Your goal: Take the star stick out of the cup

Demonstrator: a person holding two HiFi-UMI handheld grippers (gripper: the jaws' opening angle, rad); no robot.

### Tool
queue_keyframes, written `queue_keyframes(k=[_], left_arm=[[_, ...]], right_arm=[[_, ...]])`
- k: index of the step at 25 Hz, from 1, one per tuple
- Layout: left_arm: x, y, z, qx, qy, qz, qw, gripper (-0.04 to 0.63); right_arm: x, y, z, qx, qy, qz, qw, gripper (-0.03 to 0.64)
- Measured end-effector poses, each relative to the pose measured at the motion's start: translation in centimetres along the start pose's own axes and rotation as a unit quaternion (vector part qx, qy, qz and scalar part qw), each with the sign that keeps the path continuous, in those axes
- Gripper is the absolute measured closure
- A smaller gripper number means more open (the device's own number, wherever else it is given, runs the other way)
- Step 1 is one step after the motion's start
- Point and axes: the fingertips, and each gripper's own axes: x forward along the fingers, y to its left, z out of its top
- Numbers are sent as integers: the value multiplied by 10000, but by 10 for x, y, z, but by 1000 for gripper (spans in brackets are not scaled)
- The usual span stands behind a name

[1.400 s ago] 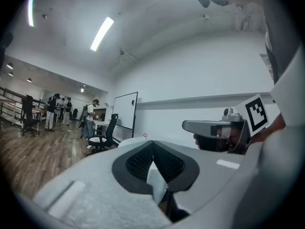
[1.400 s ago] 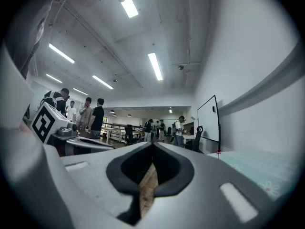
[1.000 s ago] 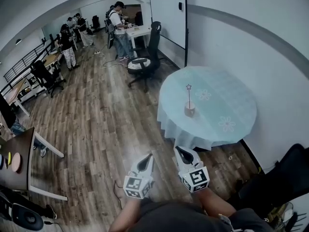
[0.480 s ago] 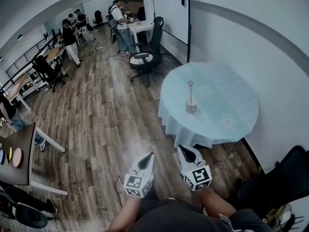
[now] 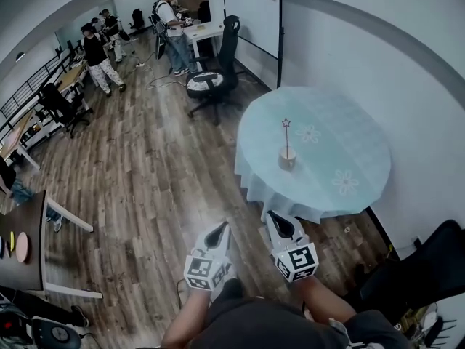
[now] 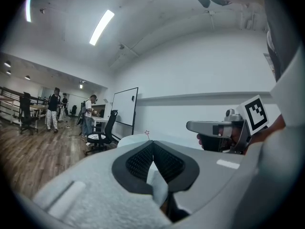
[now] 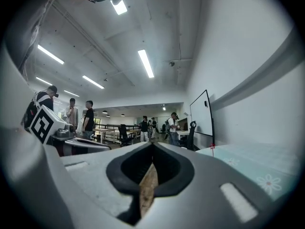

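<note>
Star stick (image 5: 286, 135) upright in cup (image 5: 287, 159); left gripper (image 5: 218, 229), right gripper (image 5: 277, 221) fingers together, empty.

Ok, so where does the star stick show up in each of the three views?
Head view: the star stick is right of centre in the upper half, standing in the cup on the round table.
Left gripper view: the stick is tiny, near centre, just above where the jaws meet.
Right gripper view: the stick is small, right of centre.
Shared landmark: the whiteboard beyond the table.
</note>
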Motion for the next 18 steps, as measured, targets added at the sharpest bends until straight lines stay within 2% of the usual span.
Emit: queue_keyframes(k=[8, 18], left_arm=[[49, 49, -1, -116, 119, -137, 9998, 589], [109, 117, 18, -161, 186, -436, 9987, 589]], right_arm=[[64, -24, -3, -37, 146, -105, 9998, 614], [152, -43, 0, 41, 264, -334, 9991, 614]])
